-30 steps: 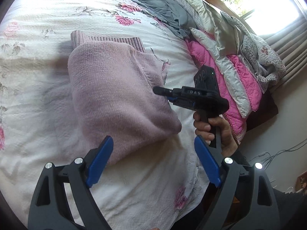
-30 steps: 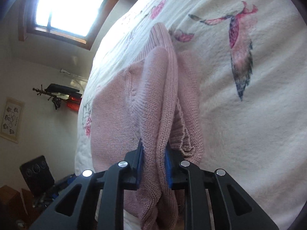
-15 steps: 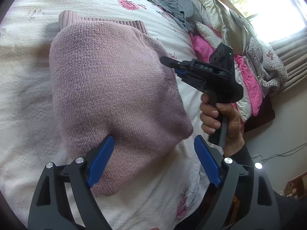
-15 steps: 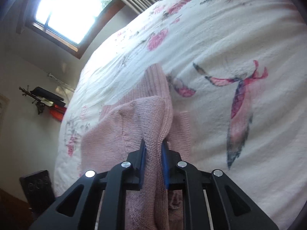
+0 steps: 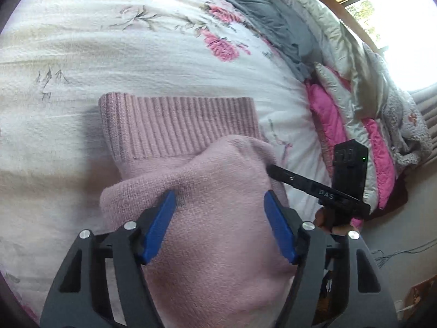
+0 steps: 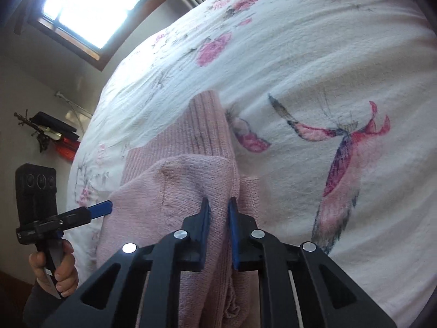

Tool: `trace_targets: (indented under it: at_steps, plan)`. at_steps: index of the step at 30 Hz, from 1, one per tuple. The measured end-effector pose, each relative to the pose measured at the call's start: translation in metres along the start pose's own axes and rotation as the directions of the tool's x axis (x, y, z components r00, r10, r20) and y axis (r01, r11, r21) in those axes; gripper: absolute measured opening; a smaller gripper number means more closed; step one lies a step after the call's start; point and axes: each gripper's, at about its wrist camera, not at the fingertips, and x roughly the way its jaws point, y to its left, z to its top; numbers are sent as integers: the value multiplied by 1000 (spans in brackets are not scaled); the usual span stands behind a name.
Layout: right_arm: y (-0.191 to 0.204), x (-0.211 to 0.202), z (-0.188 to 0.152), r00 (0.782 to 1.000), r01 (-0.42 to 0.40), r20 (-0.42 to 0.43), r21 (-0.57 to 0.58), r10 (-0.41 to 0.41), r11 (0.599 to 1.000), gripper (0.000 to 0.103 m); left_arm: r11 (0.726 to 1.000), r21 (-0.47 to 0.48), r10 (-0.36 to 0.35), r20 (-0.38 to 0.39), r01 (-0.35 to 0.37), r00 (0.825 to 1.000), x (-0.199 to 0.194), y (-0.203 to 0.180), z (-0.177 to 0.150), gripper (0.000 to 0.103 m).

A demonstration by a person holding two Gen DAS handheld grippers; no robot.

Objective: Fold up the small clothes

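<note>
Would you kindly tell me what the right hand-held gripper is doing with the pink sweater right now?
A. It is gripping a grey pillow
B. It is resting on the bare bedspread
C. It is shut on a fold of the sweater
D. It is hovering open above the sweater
C: in the right wrist view the right hand-held gripper has its blue pads pinched on a fold of the pink sweater.

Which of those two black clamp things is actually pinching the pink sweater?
The right gripper: its blue pads are shut on a fold of the pink sweater. The left gripper is spread wide, its pads straddling the knit without squeezing it.
</note>
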Motion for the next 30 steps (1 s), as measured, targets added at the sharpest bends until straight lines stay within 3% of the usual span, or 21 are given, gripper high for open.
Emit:
trace_targets:
  at_steps: [5,7,8,11,13,15,18,21,23,25,27,28,29,30]
  plan:
    - [-11,-29,-17,996,-89,37,55,87,995,30,1000,8,-3,49,3,999,-25,-3,-10,65]
    - [-2,-53,-36,990,-123,65,16,122,992,32,996,75,-62,95,55,994,-46,-21,-27,65]
    - [6,-62,-48,986,-151,61,-21,152,988,32,991,110,-91,80,82,993,-49,-29,-38,65]
    - [24,-56,-74,987,-159,-17,-112,158,981,26,980,171,-98,-7,97,995,-30,-41,-65,64]
    - [26,-33,-82,995,-77,-70,-149,67,986,15,987,151,-47,-47,54,998,-5,-31,-73,56]
    - [13,-23,-83,996,-47,-79,-129,37,991,11,986,167,-14,-50,22,999,13,-26,-75,49]
    - [14,-42,-82,999,-28,-37,-104,25,994,11,989,150,2,-50,6,999,4,-37,-72,51]
    - [30,-67,-96,992,-128,-37,-130,124,983,11,977,191,-91,-36,96,995,-25,-54,-86,52]
    - [36,-68,-112,987,-155,-74,-168,144,974,11,973,200,-102,-66,114,993,-26,-54,-104,53]
    - [31,-53,-126,990,-105,-112,-182,86,978,10,978,205,-14,-109,37,994,-6,-44,-119,50]
    - [13,-34,-134,992,-38,-127,-163,17,986,0,985,171,7,-148,19,989,15,-26,-130,39]
    - [5,-31,-137,991,-49,-129,-134,32,990,0,987,162,16,-155,10,988,18,-22,-132,37]
    - [3,-35,-138,991,-63,-128,-113,48,992,0,989,149,7,-145,14,989,16,-21,-134,39]
    - [4,-41,-137,990,-83,-121,-106,70,991,0,990,140,-8,-128,26,992,9,-23,-135,50]
